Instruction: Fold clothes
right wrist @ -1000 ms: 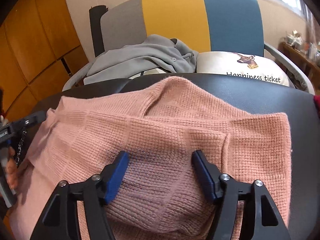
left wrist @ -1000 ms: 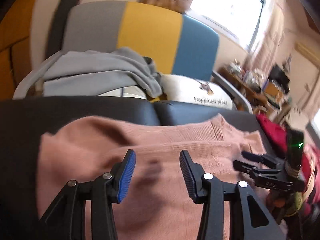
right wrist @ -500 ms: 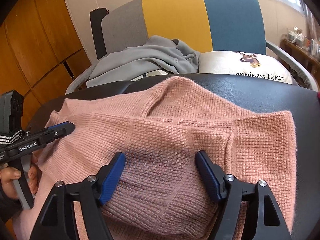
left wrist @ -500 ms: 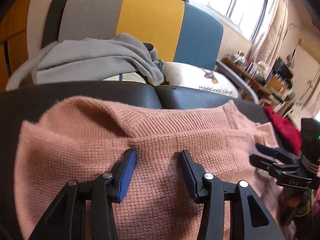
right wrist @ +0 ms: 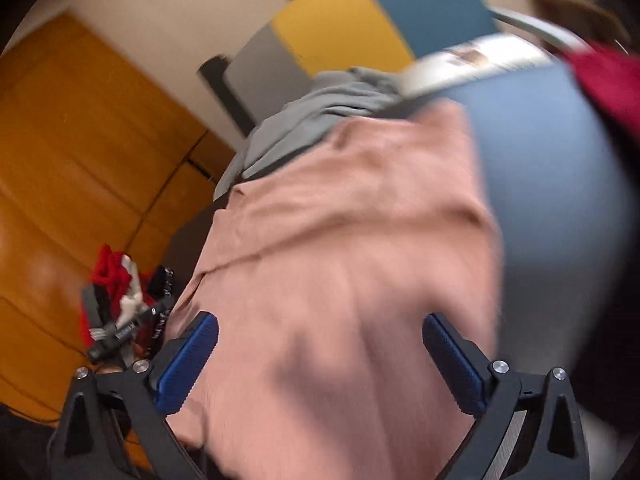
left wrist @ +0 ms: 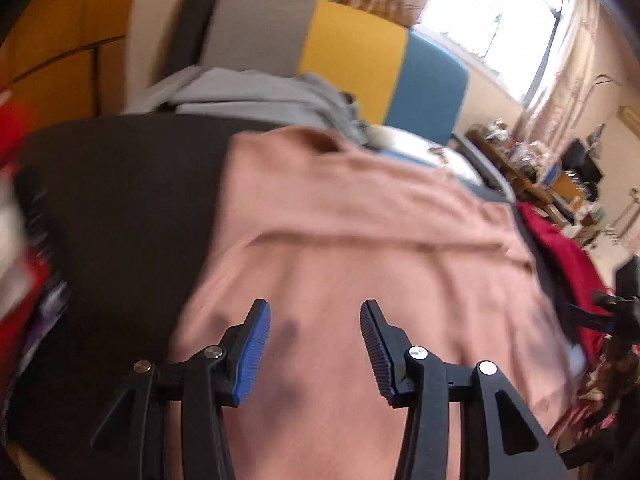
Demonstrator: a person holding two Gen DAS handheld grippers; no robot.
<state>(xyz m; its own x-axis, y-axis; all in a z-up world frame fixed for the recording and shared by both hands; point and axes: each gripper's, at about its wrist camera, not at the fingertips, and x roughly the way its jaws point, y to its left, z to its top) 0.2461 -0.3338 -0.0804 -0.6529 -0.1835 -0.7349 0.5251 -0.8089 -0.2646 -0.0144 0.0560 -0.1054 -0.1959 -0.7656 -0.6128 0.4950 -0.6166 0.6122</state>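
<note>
Both views now swing sideways and blur | right gripper (right wrist: pixel 320 354) jaws have just been opening, wide apart over pink sweater (left wrist: pixel 360 260), nothing pinched | left gripper (left wrist: pixel 316 344) apart, empty | sweater lies folded on dark seat (left wrist: pixel 120 200), likely released | bare seat left of its edge.

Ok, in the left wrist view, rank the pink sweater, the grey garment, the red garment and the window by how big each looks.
1. pink sweater, by far the largest, though it lies nearest the camera.
2. grey garment and window: they look about alike, so no ranking between them.
3. red garment, smallest; part of it is hidden at the edge.
</note>
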